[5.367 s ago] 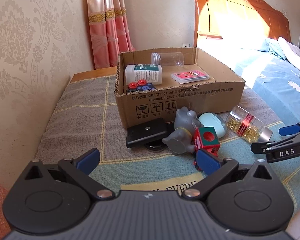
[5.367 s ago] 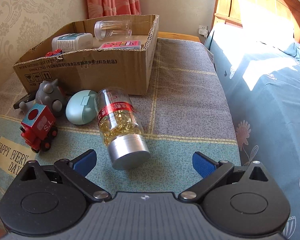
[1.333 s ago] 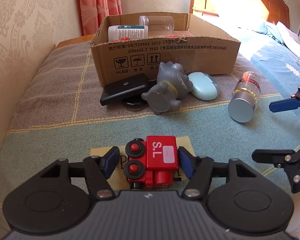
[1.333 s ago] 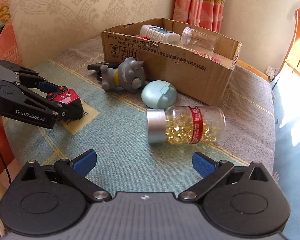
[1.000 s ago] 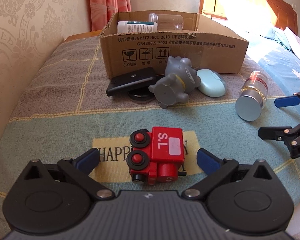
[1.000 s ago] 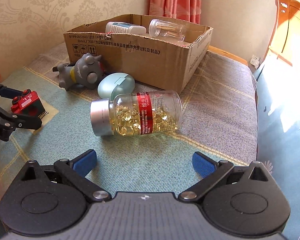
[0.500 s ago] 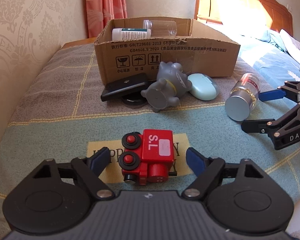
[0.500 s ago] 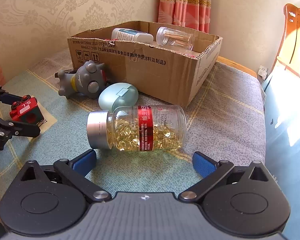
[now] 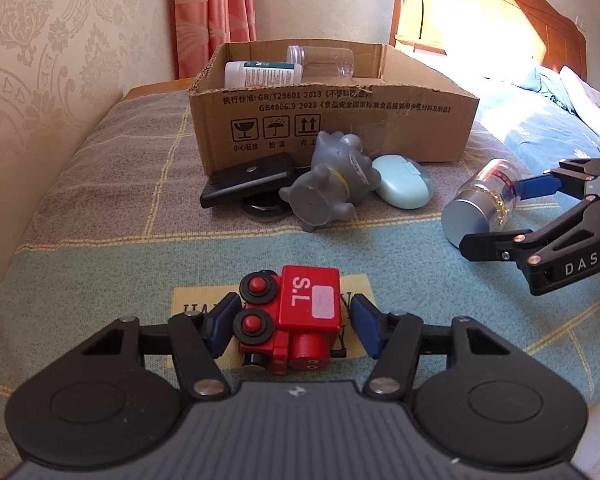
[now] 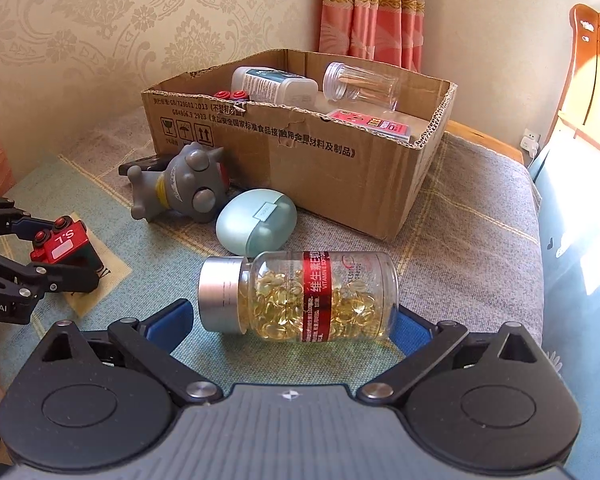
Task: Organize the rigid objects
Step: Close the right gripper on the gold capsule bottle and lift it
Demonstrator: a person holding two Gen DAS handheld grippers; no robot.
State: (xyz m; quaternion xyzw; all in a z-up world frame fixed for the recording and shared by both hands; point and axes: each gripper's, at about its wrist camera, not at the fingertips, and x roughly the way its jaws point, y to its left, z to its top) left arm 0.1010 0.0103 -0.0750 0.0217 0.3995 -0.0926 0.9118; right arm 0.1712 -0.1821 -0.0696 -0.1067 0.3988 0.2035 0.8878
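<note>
The far side of the cardboard box (image 10: 300,160) hides much of what lies in it: only the tops of a white bottle (image 10: 274,84), a clear jar (image 10: 360,86), two red knobs (image 10: 230,95) and a pink card (image 10: 370,122) show over its rim. A black flat thing (image 9: 248,178) leans under the grey toy figure (image 9: 332,180), and what it is I cannot make out. The yellow patch on the blanket (image 9: 100,208) is mostly covered, its lettering cut off.

The left hand-held gripper (image 9: 292,322) sits around the red toy train (image 9: 300,316) on that patch. Its jaws are closing; a second ago they stood wide apart, and now the blue pads (image 9: 220,326) are just beside the train's flanks, a sliver of gap on the right side.

The right hand-held gripper (image 10: 292,328) is open and has come closer to the pill bottle (image 10: 300,296), which lies on its side beside the mint-green case (image 10: 256,220), in front of the box. The bottle now lies between the spread fingers, where half a second ago it lay ahead of them; whether they touch it I cannot tell.
</note>
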